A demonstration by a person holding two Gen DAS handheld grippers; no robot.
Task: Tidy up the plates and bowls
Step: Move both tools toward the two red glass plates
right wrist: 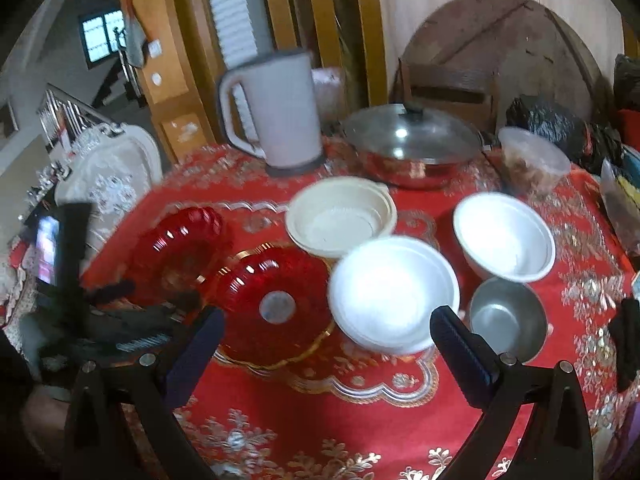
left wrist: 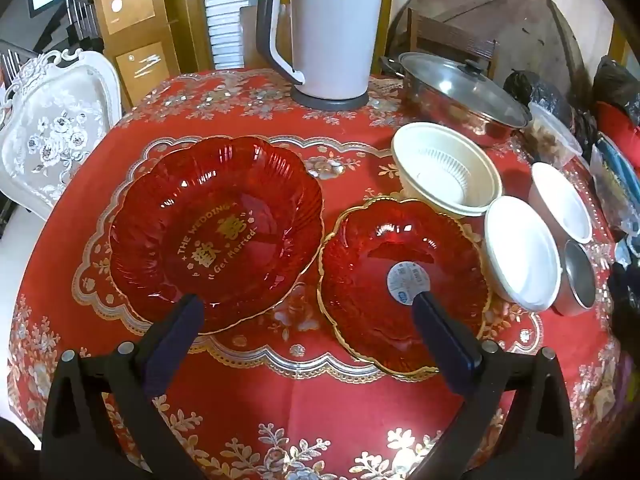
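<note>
Two red glass plates sit side by side near the front of the table: the big red plate (left wrist: 216, 232) w/ gold wedding lettering on the left, the smaller red plate (left wrist: 404, 280) w/ a round sticker just right of it, rims nearly touching. Both lie flat, hollow side up; they're round & scalloped, so no real long axis, but the lettering on the big one reads tilted, running up toward the right. Right of the plates is the bowl cluster, all mouth-up: cream plastic bowl (right wrist: 340, 216) at the back, white bowl (right wrist: 392, 292) in front, 2nd white bowl (right wrist: 504, 236) further right, small steel bowl (right wrist: 508, 316) nearest. Nothing's stacked yet, so my guess is sorting hasn't begun — small plate probably goes into the big one, bowls nest by size. Left gripper (left wrist: 308, 320) hangs above the front edge betw. the 2 plates, jaws wide apart, holding nothing. Right gripper (right wrist: 328, 328) hovers over the front white bowl, jaws likewise spread & empty; that view's blurred. Behind it all: electric kettle (left wrist: 324, 28), lidded steel pot (left wrist: 460, 96), a plastic tub (right wrist: 532, 160), all on the red tablecloth (left wrist: 320, 420).
</note>
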